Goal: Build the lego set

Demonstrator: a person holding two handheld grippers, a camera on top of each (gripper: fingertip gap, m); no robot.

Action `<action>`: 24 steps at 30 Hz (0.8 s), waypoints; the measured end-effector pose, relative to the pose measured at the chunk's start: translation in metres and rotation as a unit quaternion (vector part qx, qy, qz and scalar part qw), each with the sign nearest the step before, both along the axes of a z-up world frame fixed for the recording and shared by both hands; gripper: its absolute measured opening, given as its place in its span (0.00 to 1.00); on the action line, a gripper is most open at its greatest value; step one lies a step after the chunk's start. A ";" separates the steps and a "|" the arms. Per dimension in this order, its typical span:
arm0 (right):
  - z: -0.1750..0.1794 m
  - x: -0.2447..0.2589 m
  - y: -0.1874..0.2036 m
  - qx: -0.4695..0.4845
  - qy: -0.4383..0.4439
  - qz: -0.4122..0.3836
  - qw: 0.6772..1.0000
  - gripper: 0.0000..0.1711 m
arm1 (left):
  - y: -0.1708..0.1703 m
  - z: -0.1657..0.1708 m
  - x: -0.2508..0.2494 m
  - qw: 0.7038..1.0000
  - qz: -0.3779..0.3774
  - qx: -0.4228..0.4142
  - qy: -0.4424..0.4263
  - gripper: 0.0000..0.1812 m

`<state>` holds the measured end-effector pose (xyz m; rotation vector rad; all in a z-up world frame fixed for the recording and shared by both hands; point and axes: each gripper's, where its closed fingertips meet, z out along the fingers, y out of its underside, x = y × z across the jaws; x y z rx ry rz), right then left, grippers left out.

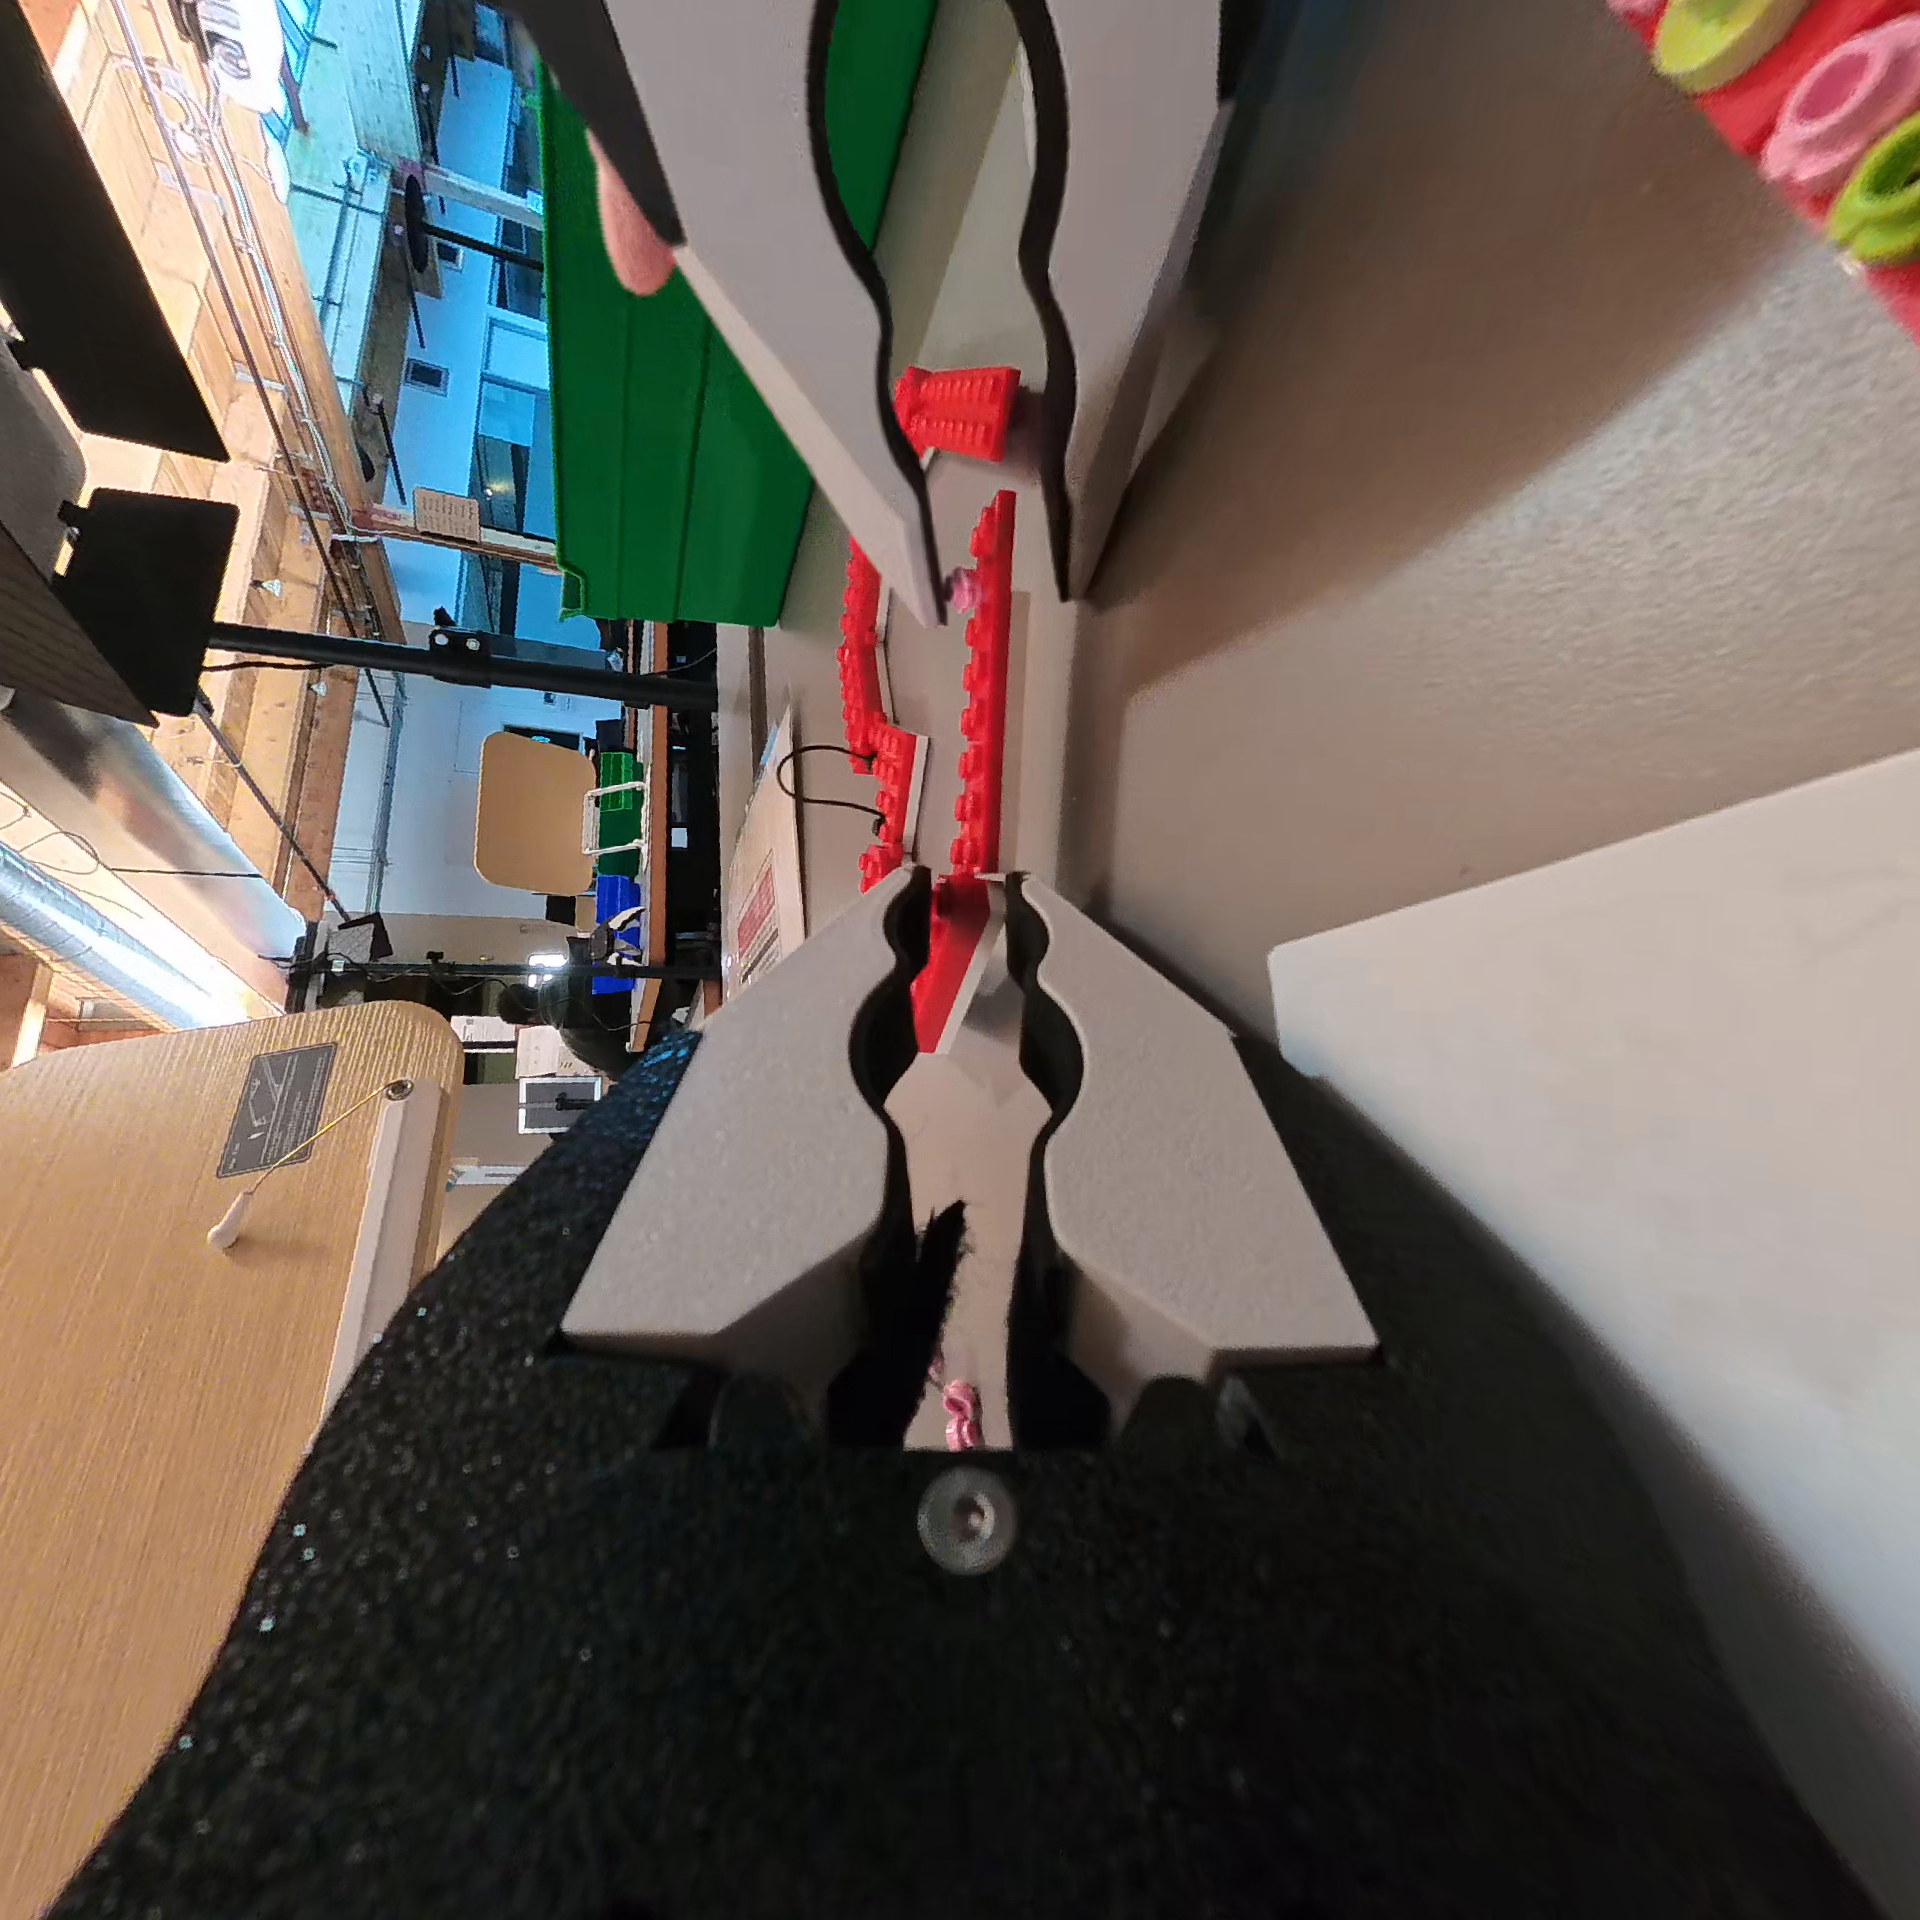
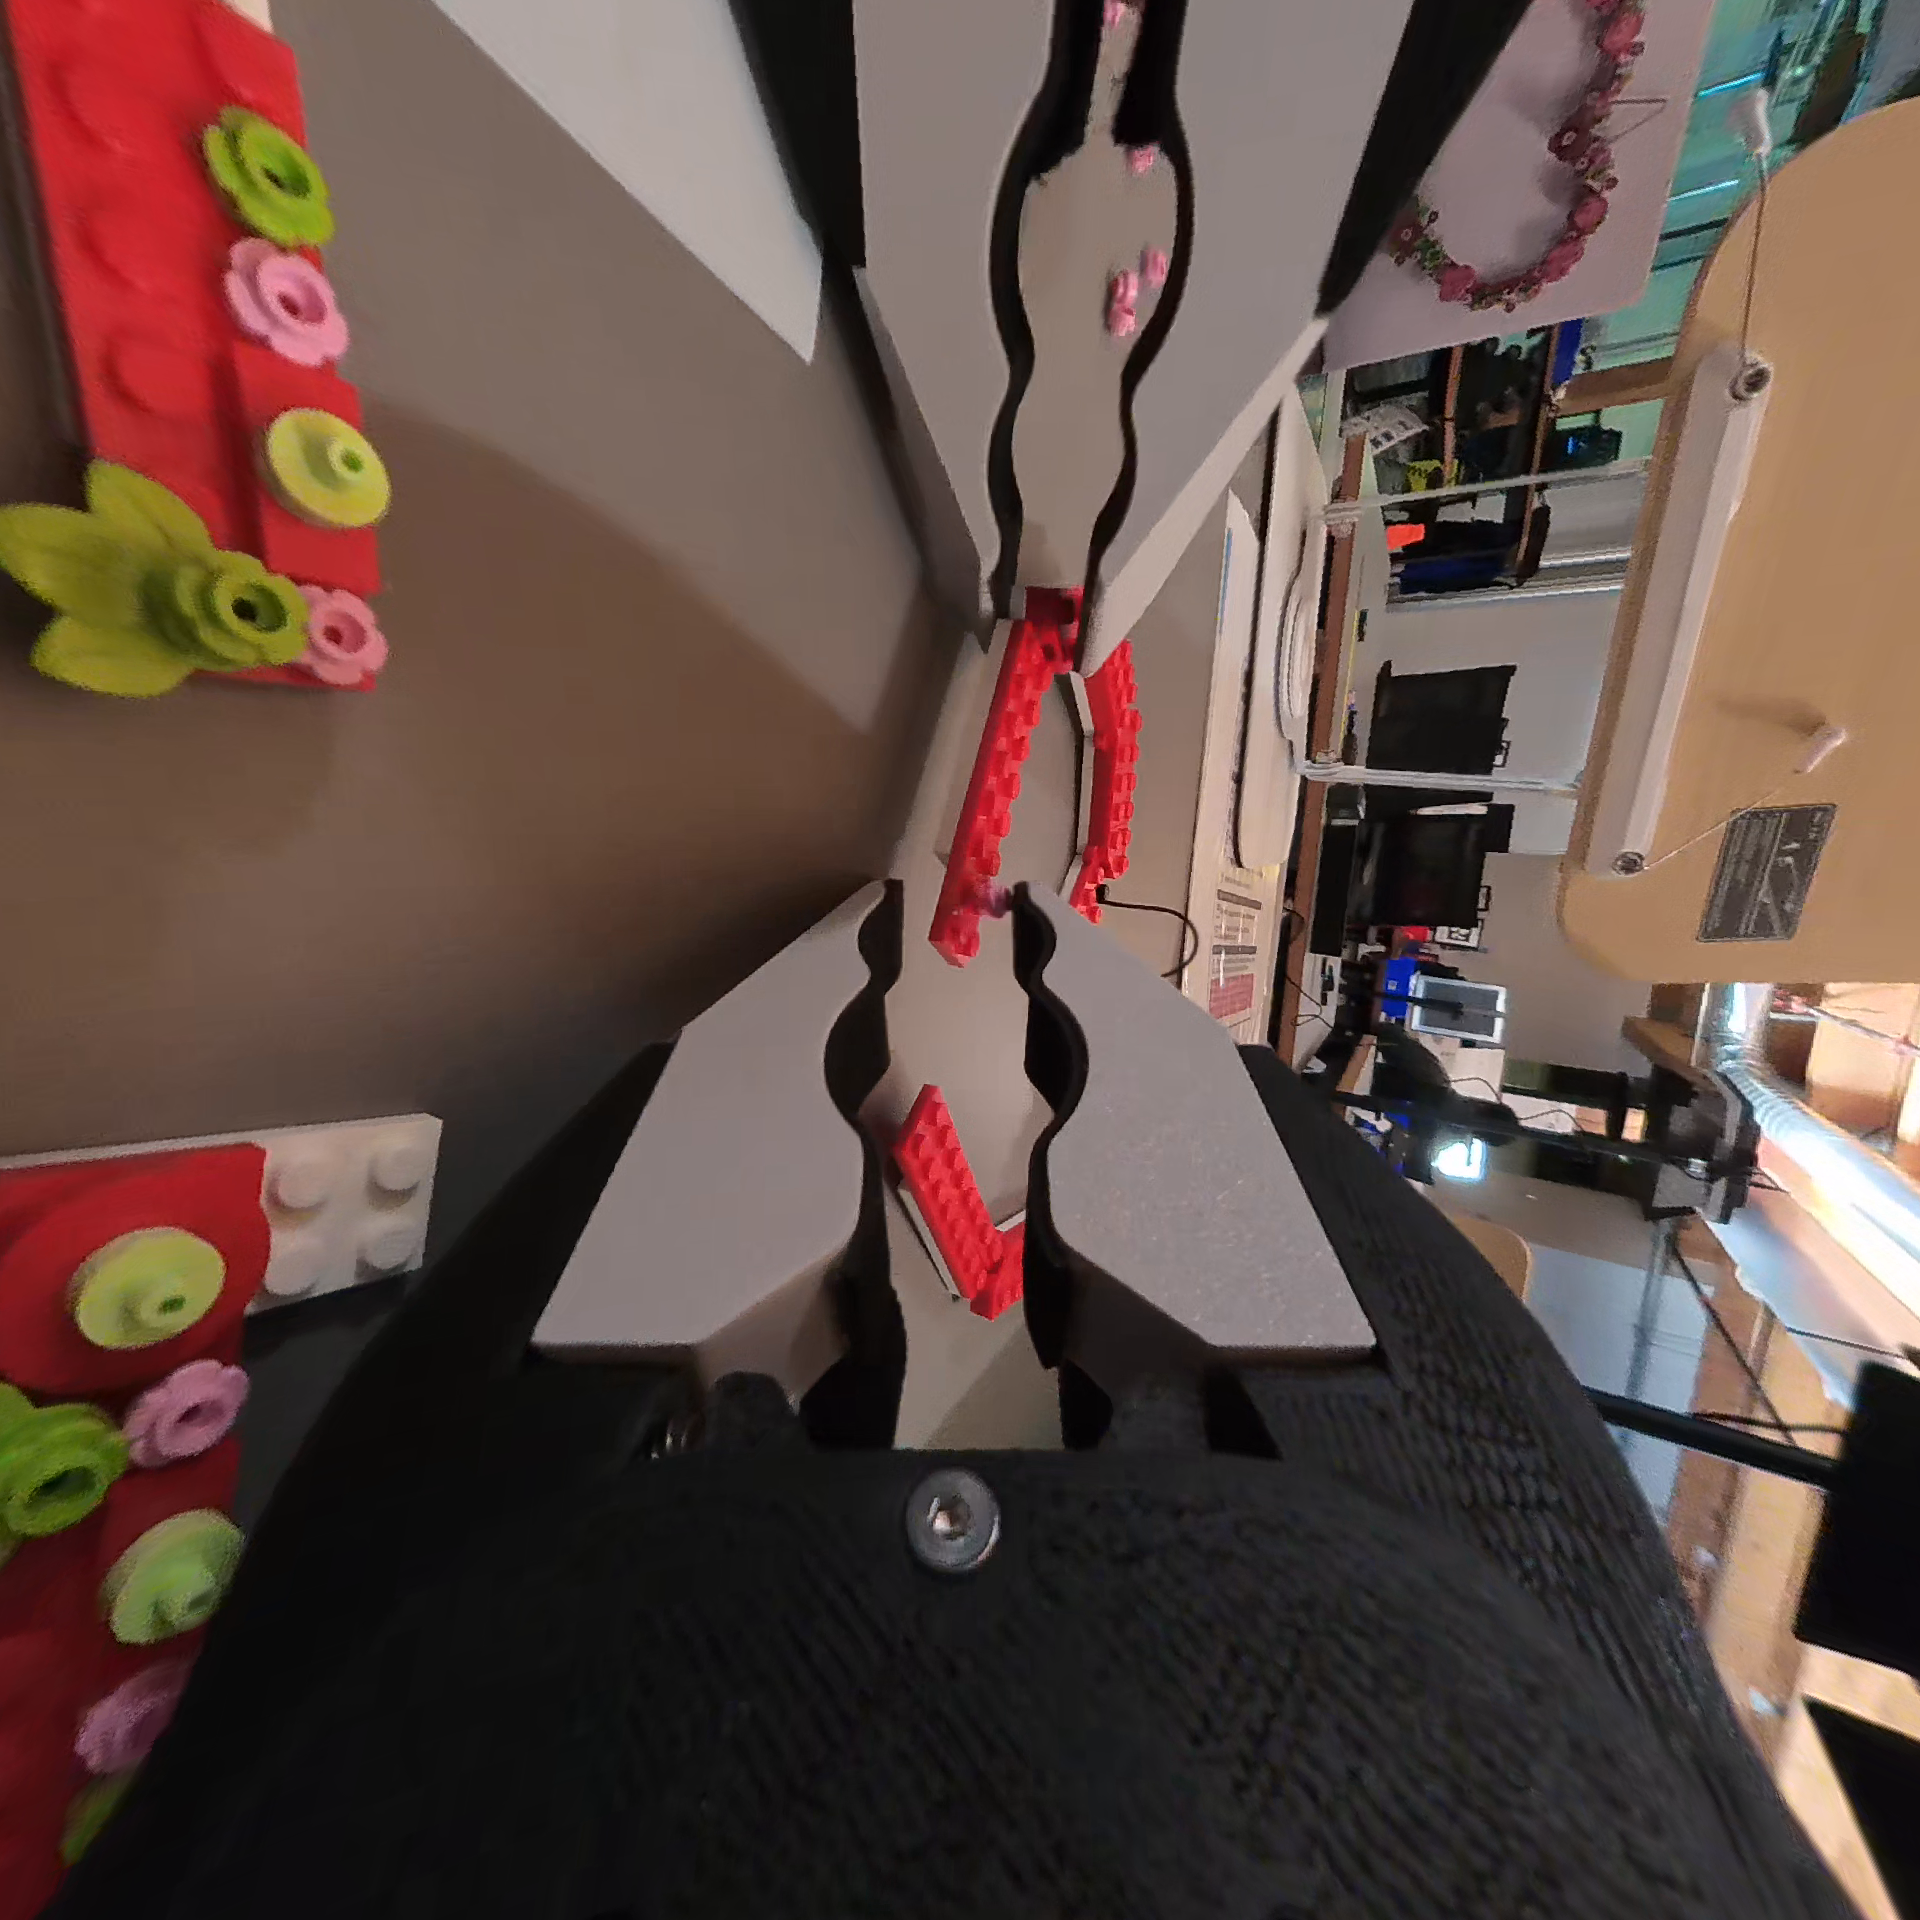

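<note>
A red Lego frame of thin studded plates point(image 1: 987, 675) lies on the grey table; in the right wrist view point(image 2: 997, 769) it reads as a partial ring. My left gripper point(image 1: 968, 883) is shut on the frame's near end, and shows at the top of the right wrist view point(image 2: 1042, 613). My right gripper point(image 2: 956, 896) is open and straddles the frame's other end, where a tiny pink flower piece point(image 2: 995, 902) sits against one fingertip. It shows from the left too point(image 1: 964, 590). A separate red angled plate point(image 2: 956, 1205) lies on the table between my right fingers.
Big red bricks with lime and pink flowers point(image 2: 177, 312) stand to the side, with more beside a white brick point(image 2: 353, 1216). Loose pink flowers point(image 2: 1132, 281) lie behind the left gripper. A green bin point(image 1: 665, 416), a white board point(image 1: 1610, 1143) and a wreath picture point(image 2: 1507, 187) ring the work spot.
</note>
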<state>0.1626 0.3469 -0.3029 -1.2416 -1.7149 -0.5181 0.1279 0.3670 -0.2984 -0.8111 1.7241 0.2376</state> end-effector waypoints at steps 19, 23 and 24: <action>0.007 0.002 0.008 0.044 0.008 -0.023 0.999 0.04 | -0.003 -0.003 0.000 1.000 -0.003 -0.010 0.008 0.06; 0.007 0.002 0.009 0.050 0.000 -0.022 0.999 0.04 | -0.003 -0.004 0.000 1.000 -0.004 -0.005 0.011 0.06; 0.007 0.002 0.009 0.051 0.000 -0.022 0.998 0.03 | -0.003 -0.004 0.000 1.000 -0.005 -0.004 0.011 0.06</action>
